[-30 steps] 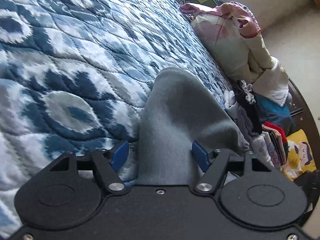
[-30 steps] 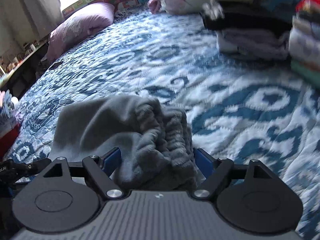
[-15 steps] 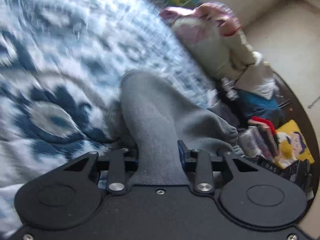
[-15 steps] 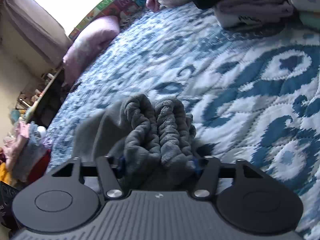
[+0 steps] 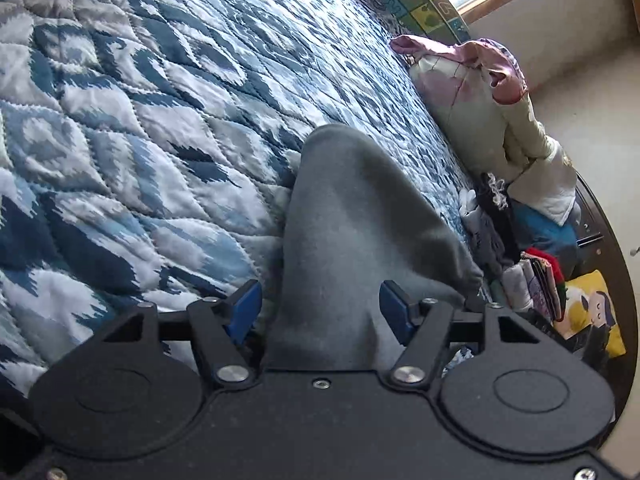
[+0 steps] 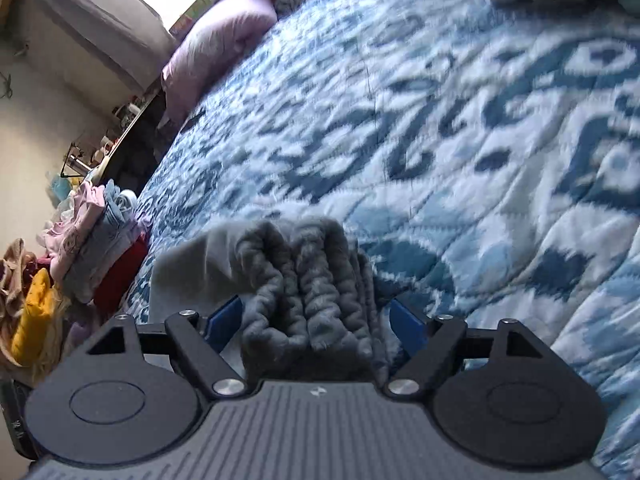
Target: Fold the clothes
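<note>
- Left gripper (image 5: 320, 312): the jaws stand wide apart, level and low over the quilt (image 5: 132, 128). The blue pads (image 5: 244, 312) sit clear of the cloth on both sides, with a gap showing at each. The gripper holds nothing.
- Grey garment (image 5: 352, 240), left wrist view: smooth grey fabric runs between the spread fingers from the gripper body outward. It rises off the quilt to a rounded peak beyond the fingertips, then slopes down to the right edge of the quilt.
- Right gripper (image 6: 316, 320): the jaws are likewise spread wide. The blue pads (image 6: 408, 324) flank the cloth. Whether either pad touches it cannot be told. Nothing is clamped. The view is motion-blurred.
- Grey garment (image 6: 304, 280), right wrist view: the gathered, ribbed waistband lies bunched in thick vertical folds between the fingers. A flatter grey panel spreads to the left of the bunch, resting on the quilt.
- Quilt: a blue-and-white patterned, stitched bed cover. It lies beneath the garment and extends far beyond both grippers.
- Folded stack (image 5: 536, 280): past the garment at the right edge of the quilt, thin folded items stand side by side.
- Clothes pile (image 5: 480, 120): further along that quilt edge, a heap of pale and pink items.
- Pillow (image 6: 216, 52): a lilac pillow at the far end of the quilt, right wrist view.
</note>
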`<state>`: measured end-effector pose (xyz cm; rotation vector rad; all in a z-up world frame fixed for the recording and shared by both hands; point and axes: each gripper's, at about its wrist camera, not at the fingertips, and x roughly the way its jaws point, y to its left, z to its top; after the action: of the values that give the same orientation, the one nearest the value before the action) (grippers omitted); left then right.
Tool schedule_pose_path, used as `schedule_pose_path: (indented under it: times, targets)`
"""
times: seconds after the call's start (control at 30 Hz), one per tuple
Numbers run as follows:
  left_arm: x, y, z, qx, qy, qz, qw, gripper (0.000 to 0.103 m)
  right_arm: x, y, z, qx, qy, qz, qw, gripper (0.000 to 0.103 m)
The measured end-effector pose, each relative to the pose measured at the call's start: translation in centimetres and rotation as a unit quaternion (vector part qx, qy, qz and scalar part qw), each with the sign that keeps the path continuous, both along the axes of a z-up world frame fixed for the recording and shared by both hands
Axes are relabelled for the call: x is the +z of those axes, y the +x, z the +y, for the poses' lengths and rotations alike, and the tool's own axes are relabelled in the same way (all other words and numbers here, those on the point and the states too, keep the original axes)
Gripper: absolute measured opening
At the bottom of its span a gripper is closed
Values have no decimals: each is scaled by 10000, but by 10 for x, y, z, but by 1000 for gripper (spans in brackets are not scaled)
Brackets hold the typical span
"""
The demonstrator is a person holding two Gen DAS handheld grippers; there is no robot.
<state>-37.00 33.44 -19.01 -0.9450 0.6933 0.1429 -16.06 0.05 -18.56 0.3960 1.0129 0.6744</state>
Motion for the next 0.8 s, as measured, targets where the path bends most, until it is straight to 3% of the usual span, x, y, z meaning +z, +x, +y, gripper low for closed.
schedule_pose_path:
  times: [0.47,0.63,0.67,0.73,0.8]
  targets:
    - [-19,30,-6,-92,-313,4,9995,65,-22,-6,21,431,-303,8,9986,82]
    - [-23,42,-7,-97,-353,-32,9993,64,-31,6,22,445,-45,60,9990,82]
    - [-24,44,-7,-97,-346,-38,9993,63,-31,6,26,492,-48,-11,9988,78]
    - [-24,47,-8,-95,-341,-73,9993,49,-29,4,32,586,0,-133,9982,65]
    - [-21,46,-7,-91,-343,-132,9993,36,-26,2,35,588,-9,-262,9979,63]
